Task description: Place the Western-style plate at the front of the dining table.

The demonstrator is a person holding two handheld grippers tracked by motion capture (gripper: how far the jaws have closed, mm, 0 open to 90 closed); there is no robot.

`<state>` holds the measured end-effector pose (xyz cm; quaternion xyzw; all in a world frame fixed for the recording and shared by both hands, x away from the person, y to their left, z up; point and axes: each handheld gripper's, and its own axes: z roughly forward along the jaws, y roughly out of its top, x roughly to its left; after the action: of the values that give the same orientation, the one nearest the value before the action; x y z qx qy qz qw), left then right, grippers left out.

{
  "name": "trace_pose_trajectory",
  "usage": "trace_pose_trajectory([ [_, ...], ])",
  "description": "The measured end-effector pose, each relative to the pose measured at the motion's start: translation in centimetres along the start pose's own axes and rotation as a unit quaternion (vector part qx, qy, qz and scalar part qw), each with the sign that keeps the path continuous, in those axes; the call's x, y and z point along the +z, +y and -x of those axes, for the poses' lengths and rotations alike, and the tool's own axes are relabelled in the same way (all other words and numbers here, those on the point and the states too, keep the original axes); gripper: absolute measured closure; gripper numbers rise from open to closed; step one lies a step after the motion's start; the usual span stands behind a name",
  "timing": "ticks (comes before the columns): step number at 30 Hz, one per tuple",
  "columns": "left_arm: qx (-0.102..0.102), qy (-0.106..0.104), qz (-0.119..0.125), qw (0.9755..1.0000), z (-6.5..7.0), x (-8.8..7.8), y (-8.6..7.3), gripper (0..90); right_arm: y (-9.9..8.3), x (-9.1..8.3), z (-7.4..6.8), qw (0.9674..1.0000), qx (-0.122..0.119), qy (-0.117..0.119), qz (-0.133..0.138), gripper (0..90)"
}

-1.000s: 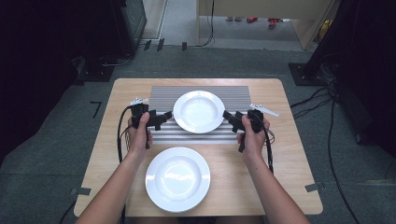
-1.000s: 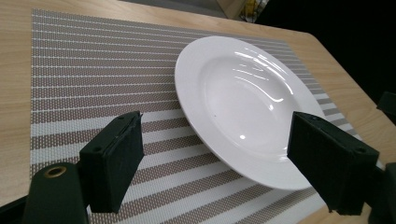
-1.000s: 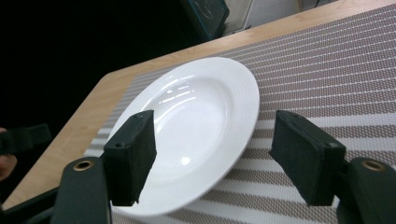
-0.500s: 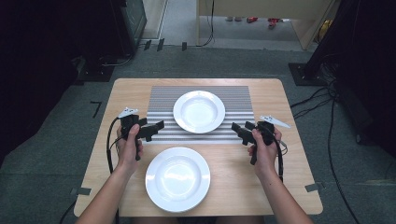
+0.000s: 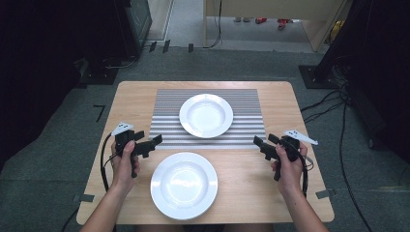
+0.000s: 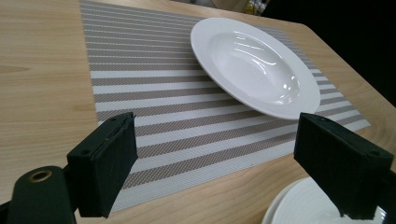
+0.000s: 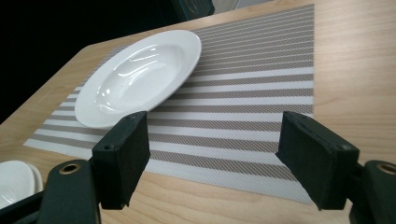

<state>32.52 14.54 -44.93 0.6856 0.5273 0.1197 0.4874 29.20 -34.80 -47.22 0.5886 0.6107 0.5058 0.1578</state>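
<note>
A white deep plate rests on the striped placemat at the table's middle. A second white plate lies on bare wood near the front edge. My left gripper hovers at the placemat's front left corner, pointing right, open with nothing between its jaws. My right gripper hovers off the front right corner, pointing left, also open and holding nothing. Both pairs of jaws have just been opening. In the left gripper view the far plate lies beyond my left gripper. The right gripper view shows that plate past my right gripper.
The wooden table stands on grey carpet, with dark equipment and cables around it. The near plate's rim shows at the bottom right of the left gripper view and at the bottom left of the right gripper view.
Both hands have drawn back from the far plate's sides, outward and toward the person. The plate has stayed on the placemat. The jaws stand a little wider.
</note>
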Motion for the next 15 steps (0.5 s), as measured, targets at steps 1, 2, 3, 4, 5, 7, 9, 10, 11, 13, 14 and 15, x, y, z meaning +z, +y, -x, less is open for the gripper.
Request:
trace_pose_trajectory([
  [1, -0.001, 0.000, 0.000, 1.0000, -0.2, -0.3, -0.2, 13.5, -0.1, -0.2, 0.2, 1.0000, 0.001, -0.001, 0.000, 25.6],
  [2, -0.004, 0.000, 0.001, 1.0000, -0.2, -0.4, -0.3, 13.5, -0.3, -0.5, 0.5, 1.0000, 0.003, -0.002, 0.000, 25.6],
  [3, -0.005, 0.001, 0.001, 1.0000, -0.4, -0.6, -0.5, 13.5, -0.4, -0.7, 0.6, 1.0000, 0.005, -0.003, 0.000, 25.6],
  [4, -0.005, 0.002, 0.001, 1.0000, -0.5, -0.8, -0.7, 13.5, -0.5, -0.9, 0.9, 1.0000, 0.004, -0.004, 0.002, 25.6],
  [5, -0.004, 0.004, 0.002, 1.0000, -0.6, -1.0, -0.9, 13.5, -0.7, -1.1, 1.1, 1.0000, 0.005, -0.006, 0.002, 25.6],
  [7, -0.006, 0.006, 0.002, 1.0000, -0.7, -1.3, -1.4, 13.5, -1.0, -1.6, 1.5, 1.0000, 0.006, -0.007, 0.002, 25.5],
  [9, -0.008, 0.008, 0.004, 0.9999, -1.0, -1.8, -1.8, 13.5, -1.2, -2.1, 1.8, 0.9999, 0.008, -0.010, 0.001, 25.5],
  [10, -0.008, 0.013, 0.005, 0.9999, -1.1, -2.0, -2.0, 13.5, -1.3, -2.3, 2.0, 0.9999, 0.009, -0.011, 0.001, 25.4],
  [11, -0.008, 0.014, 0.007, 0.9998, -1.2, -2.2, -2.2, 13.5, -1.4, -2.5, 2.2, 0.9999, 0.009, -0.012, 0.002, 25.4],
  [13, -0.014, 0.013, 0.007, 0.9998, -1.6, -2.7, -2.7, 13.5, -1.6, -3.1, 2.6, 0.9998, 0.010, -0.014, 0.003, 25.4],
  [14, -0.015, 0.015, 0.009, 0.9997, -1.8, -2.9, -2.8, 13.5, -1.6, -3.4, 2.7, 0.9998, 0.011, -0.016, 0.003, 25.4],
  [15, -0.018, 0.016, 0.010, 0.9997, -2.0, -3.2, -3.1, 13.5, -1.7, -3.6, 2.8, 0.9998, 0.010, -0.016, 0.004, 25.4],
])
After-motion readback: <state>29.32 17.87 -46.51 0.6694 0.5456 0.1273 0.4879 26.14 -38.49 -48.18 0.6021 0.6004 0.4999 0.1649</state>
